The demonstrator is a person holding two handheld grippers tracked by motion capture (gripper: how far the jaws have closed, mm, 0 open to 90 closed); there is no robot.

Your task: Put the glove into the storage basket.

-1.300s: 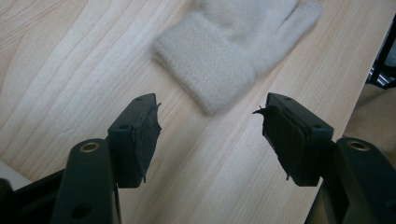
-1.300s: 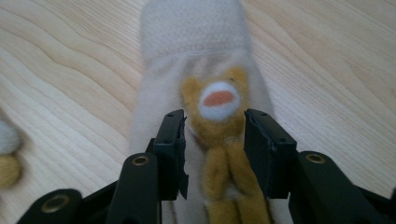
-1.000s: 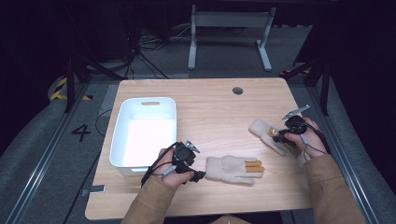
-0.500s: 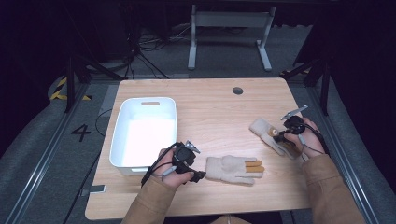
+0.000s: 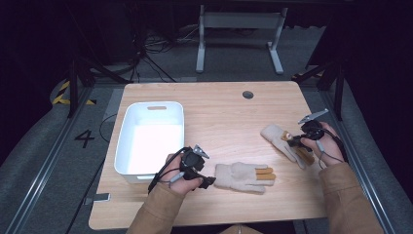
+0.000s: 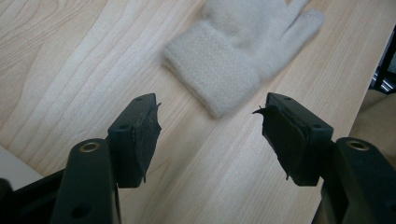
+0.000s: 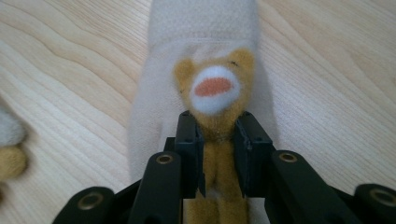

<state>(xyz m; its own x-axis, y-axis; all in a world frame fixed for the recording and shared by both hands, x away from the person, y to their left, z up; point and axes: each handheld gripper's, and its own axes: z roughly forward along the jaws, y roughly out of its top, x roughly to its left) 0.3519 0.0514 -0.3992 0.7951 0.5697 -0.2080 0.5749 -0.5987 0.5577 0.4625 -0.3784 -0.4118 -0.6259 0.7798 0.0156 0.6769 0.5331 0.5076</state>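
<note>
Overhead, we are gripping the right glove [image 5: 282, 139] at three o'clock on the table [image 5: 219, 107] with the right gripper [image 5: 295, 142], its jaws having just been closing on the bear patch [image 7: 215, 93]. Meanwhile, our left gripper [image 6: 210, 135] is hovering spread and empty, its glove [image 6: 243, 51] at twelve; next we should probably be lifting toward the white bin [image 5: 127, 146].

On the table [image 5: 219, 112], a bin [image 5: 151, 136] sits at the left. The left gripper [image 5: 207, 182] lies just in front of the bin's near right corner. Right of it, apart from its jaws, lies one glove [image 5: 241, 176]. Farther right and slightly behind, a second glove [image 5: 282, 141] lies under the right gripper [image 5: 293, 142], apparently pinched between its jaws.
</note>
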